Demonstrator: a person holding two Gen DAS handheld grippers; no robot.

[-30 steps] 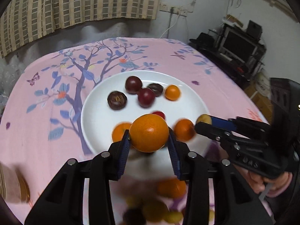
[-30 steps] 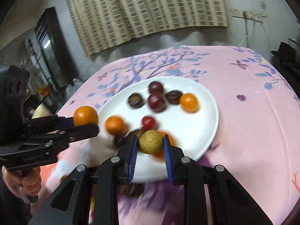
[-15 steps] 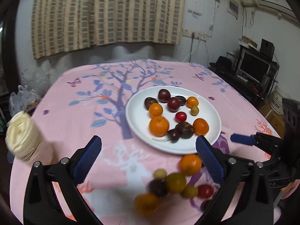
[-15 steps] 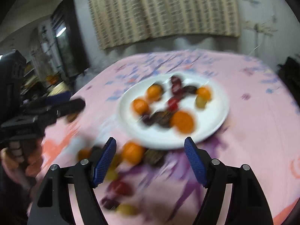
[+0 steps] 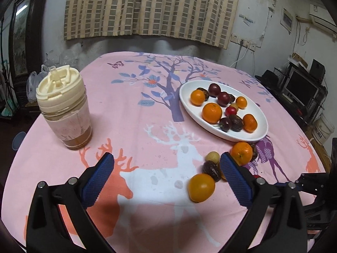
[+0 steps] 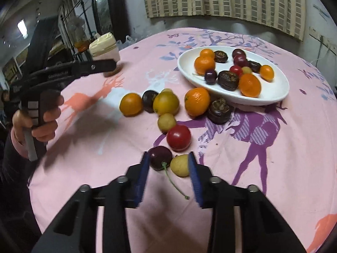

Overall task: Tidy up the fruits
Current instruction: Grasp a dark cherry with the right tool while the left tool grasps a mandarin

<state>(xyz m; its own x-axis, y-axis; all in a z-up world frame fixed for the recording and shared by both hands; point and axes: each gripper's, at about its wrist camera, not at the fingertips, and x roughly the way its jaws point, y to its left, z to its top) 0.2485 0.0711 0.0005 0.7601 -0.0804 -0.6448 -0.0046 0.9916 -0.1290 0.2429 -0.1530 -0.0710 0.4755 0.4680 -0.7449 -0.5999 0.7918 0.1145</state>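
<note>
- The surface (image 5: 147,109) is a round table under a pink cloth printed with trees and deer.
- The white plate (image 5: 187,97) sits toward the far right of it and holds oranges, dark plums, wrinkled brown fruits, a small red fruit and a pale one.
- A jar (image 5: 63,105) with a cream lid stands upright at the left, well apart from the plate.
- The left tool (image 5: 166,158) is released. Its jaws have just been opening and stand wide with nothing between them, above bare cloth to the left of the loose fruit. A hand (image 6: 40,122) grips its handle.
- The right tool (image 6: 168,155) hangs low over the near end of the loose pile. Its jaws have just been closing to a narrow gap.
- The loose pile lies on the cloth just in front of the plate: an orange (image 6: 197,101), a yellow-orange fruit (image 6: 165,103), a wrinkled brown fruit (image 6: 219,109) and a red tomato (image 6: 179,137).
- A dark cherry (image 6: 160,158) with its stem lies between the right tool's tips, and a small yellow fruit (image 6: 180,165) lies just beside it. Each sits against a pad, but I cannot tell whether they are pinched.
</note>
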